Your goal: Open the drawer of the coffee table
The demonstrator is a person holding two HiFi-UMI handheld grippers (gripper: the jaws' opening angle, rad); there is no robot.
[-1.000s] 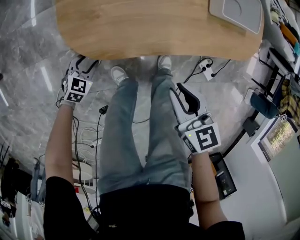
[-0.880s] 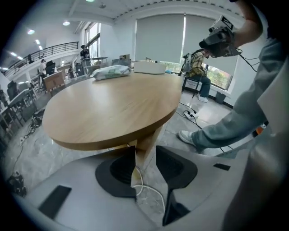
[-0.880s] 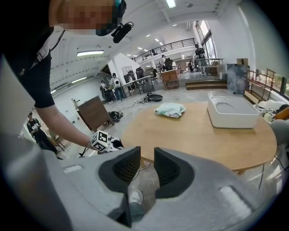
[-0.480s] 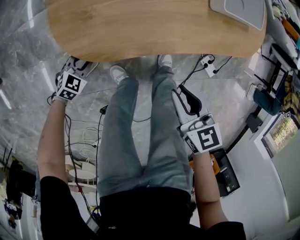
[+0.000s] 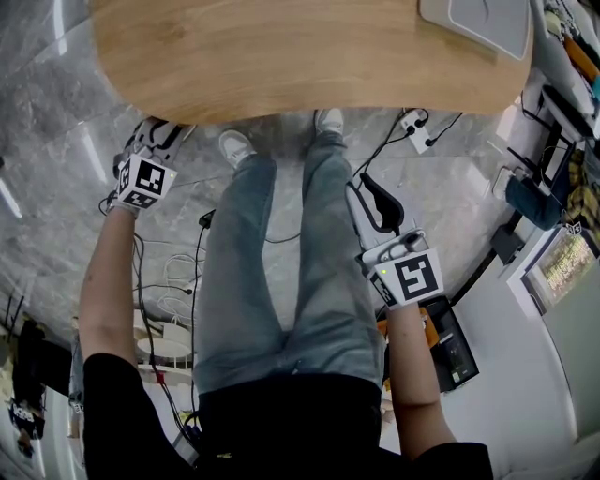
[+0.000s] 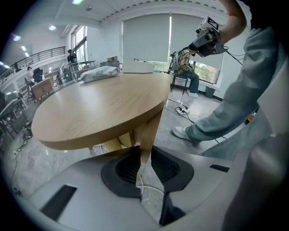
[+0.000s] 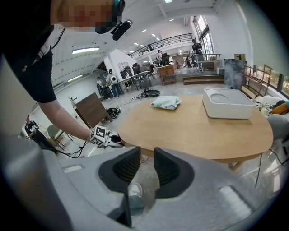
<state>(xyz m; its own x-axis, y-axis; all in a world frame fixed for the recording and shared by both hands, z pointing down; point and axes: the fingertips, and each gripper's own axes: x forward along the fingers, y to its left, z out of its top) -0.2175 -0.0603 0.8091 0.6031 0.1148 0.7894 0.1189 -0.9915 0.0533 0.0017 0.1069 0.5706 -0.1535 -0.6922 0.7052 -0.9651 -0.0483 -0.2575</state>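
The coffee table [image 5: 309, 56] is a round wooden top; no drawer shows in any view. My left gripper [image 5: 159, 133] is at the table's near left edge, tips just under the rim. Its jaws have just been closing and now stand a narrow gap apart [image 6: 144, 158]. Through the gap I see a wooden table leg [image 6: 151, 131] and a white cable on the floor; nothing is pinched. My right gripper [image 5: 364, 180] hangs over the person's right leg, short of the table. Its jaws [image 7: 147, 158] are slightly apart and empty, pointing at the table [image 7: 194, 131].
A white tray [image 5: 473, 23] and a pack of wipes [image 7: 165, 103] lie on the table's far side. The person's legs [image 5: 281, 262] stand between the grippers. A power strip [image 5: 415, 136] and cables [image 5: 178, 272] lie on the marble floor.
The left gripper's marker cube has turned a little at the table's edge. The right gripper hangs much where it was.
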